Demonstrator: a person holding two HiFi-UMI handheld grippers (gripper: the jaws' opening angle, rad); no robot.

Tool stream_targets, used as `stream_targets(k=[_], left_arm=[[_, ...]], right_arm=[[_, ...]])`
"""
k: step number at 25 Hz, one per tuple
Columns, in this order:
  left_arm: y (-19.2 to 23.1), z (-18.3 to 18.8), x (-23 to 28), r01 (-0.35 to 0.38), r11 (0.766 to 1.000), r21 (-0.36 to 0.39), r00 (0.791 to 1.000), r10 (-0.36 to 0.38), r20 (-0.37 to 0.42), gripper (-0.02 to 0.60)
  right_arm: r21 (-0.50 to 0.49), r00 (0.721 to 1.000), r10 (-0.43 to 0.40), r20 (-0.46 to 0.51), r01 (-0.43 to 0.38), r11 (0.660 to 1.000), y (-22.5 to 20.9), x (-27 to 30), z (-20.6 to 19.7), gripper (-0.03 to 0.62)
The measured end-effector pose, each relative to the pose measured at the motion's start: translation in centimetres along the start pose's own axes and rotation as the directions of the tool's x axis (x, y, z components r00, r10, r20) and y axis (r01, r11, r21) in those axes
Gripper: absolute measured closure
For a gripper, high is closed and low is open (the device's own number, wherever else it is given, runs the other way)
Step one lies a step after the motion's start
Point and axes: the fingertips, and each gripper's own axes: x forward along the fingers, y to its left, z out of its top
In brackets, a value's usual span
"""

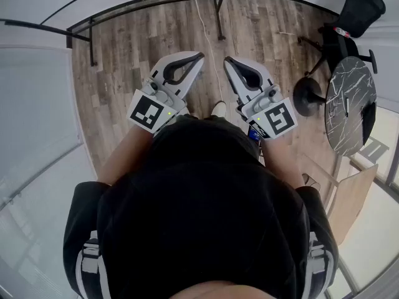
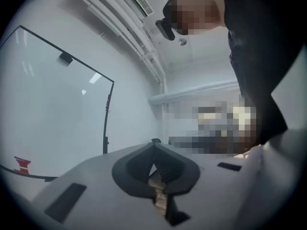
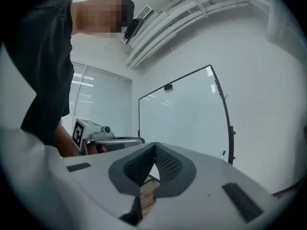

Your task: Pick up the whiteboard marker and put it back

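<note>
I cannot make out the marker for certain. A small blue-and-white thing [image 3: 223, 153] sits by the whiteboard's [image 3: 187, 114] right frame post, too small to name. In the head view my left gripper [image 1: 199, 55] and right gripper [image 1: 227, 60] are held side by side in front of the person's body, level above the wooden floor [image 1: 137, 42]. Each has its jaw tips together with nothing between them. In the left gripper view the left gripper [image 2: 154, 145] faces the whiteboard [image 2: 53, 114], which bears a red mark [image 2: 21, 165]. The right gripper [image 3: 154, 144] also faces the board, some way off.
The whiteboard's black stand legs [image 1: 92, 42] cross the floor ahead. A round dark marble table [image 1: 350, 104] and a black chair [image 1: 355, 14] stand to the right. A white cable [image 1: 209, 36] runs along the floor between the grippers. The left gripper's marker cube [image 3: 79, 131] shows in the right gripper view.
</note>
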Motion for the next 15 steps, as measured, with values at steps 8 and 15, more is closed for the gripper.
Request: stream_targets(k=[8, 15], left_arm=[[-5.3, 1.2, 3.2, -0.029, 1.000, 0.001, 1.000, 0.029, 0.002, 0.578], [-7.8, 1.3, 5.3, -0.056, 0.998, 0.019, 0.998, 0.056, -0.011, 0.578]], right_arm=[[-0.007, 0.999, 0.037, 0.031, -0.036, 0.999, -1.8, -5.5, 1.4, 0.594], [-0.006, 0.999, 0.045, 0.031, -0.045, 0.999, -3.8, -8.9, 1.3, 0.595]])
